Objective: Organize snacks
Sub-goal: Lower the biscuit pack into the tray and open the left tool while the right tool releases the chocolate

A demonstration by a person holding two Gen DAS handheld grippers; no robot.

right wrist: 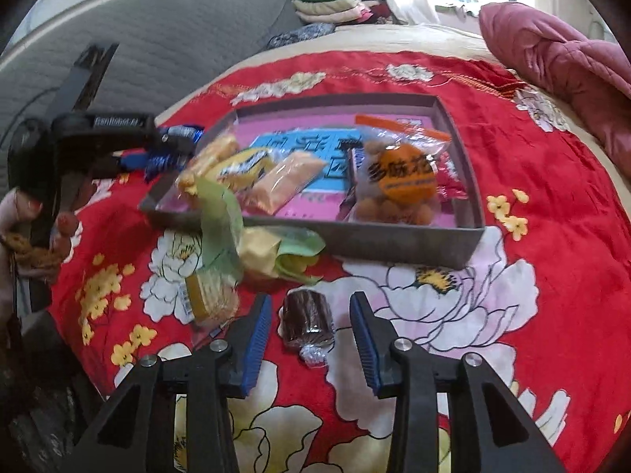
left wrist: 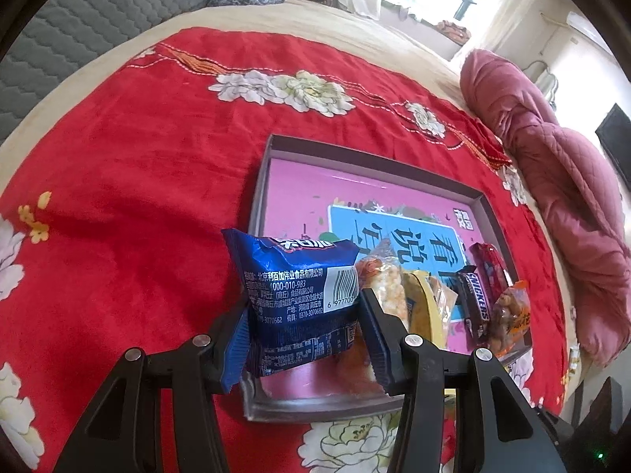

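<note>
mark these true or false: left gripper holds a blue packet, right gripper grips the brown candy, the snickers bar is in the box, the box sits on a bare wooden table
1. The left gripper holds a blue snack packet. True.
2. The right gripper grips the brown wrapped candy. False: its jaws are open, with the candy lying between them on the cloth.
3. The Snickers bar is in the grey box. True.
4. The box sits on a bare wooden table. False: it rests on a red floral cloth.
</note>
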